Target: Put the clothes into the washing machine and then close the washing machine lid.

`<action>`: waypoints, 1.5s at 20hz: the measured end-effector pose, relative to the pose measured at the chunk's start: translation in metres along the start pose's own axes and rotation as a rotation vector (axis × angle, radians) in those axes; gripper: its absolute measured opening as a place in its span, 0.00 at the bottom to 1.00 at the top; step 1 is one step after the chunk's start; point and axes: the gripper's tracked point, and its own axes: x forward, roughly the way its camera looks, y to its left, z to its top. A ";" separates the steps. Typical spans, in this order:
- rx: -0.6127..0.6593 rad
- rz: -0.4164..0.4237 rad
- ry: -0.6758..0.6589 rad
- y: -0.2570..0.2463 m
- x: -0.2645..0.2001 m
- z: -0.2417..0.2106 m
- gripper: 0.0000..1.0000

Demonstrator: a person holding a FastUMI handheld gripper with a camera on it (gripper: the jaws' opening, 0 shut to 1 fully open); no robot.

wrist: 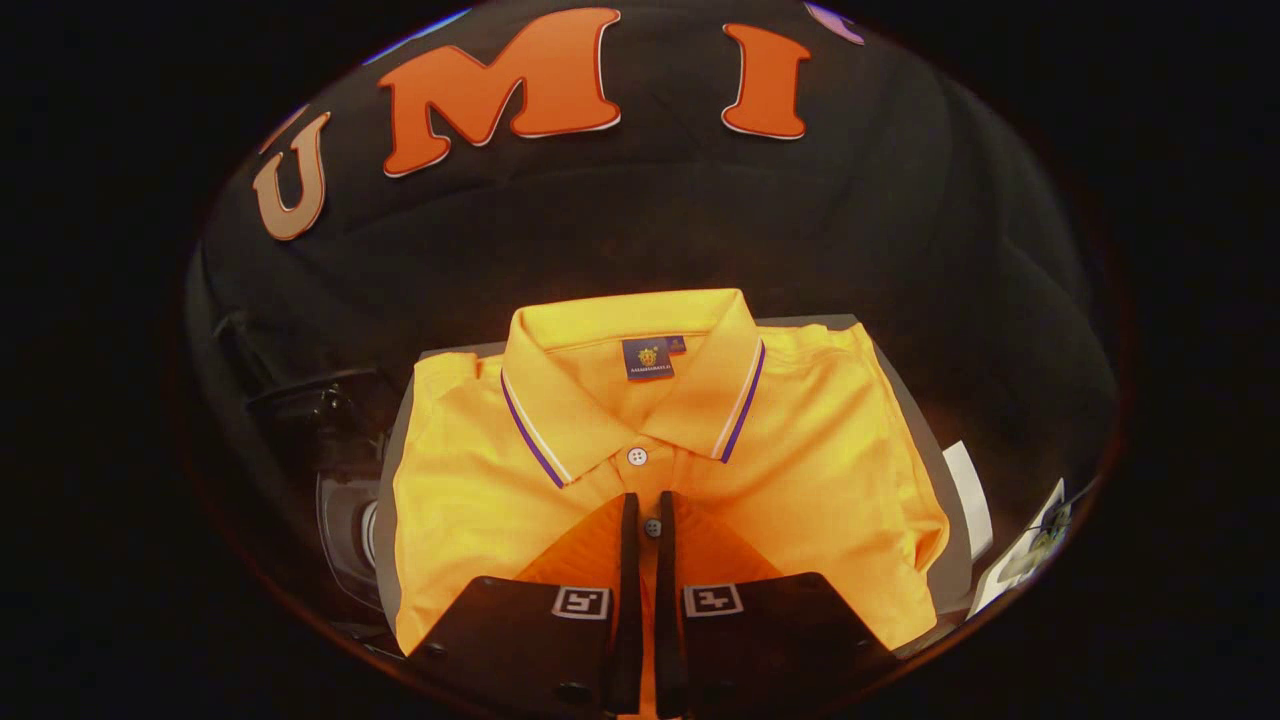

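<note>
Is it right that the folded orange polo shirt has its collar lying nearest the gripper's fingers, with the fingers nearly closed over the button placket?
Not quite. In the gripper view the folded orange polo shirt has its collar at the far end, beyond the fingers. The gripper does sit nearly closed over the button placket; whether it pinches the cloth can't be told.

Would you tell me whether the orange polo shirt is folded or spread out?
Folded: the orange polo shirt lies as a neat rectangle, collar up, sleeves tucked under. The gripper is nearly closed over its button placket.
</note>
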 end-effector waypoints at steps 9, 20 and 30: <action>0.221 0.138 -0.312 0.000 -0.035 0.018 0.13; 0.286 0.359 -0.504 0.052 -0.149 0.058 0.13; 0.197 0.576 -0.501 0.180 -0.209 0.047 0.13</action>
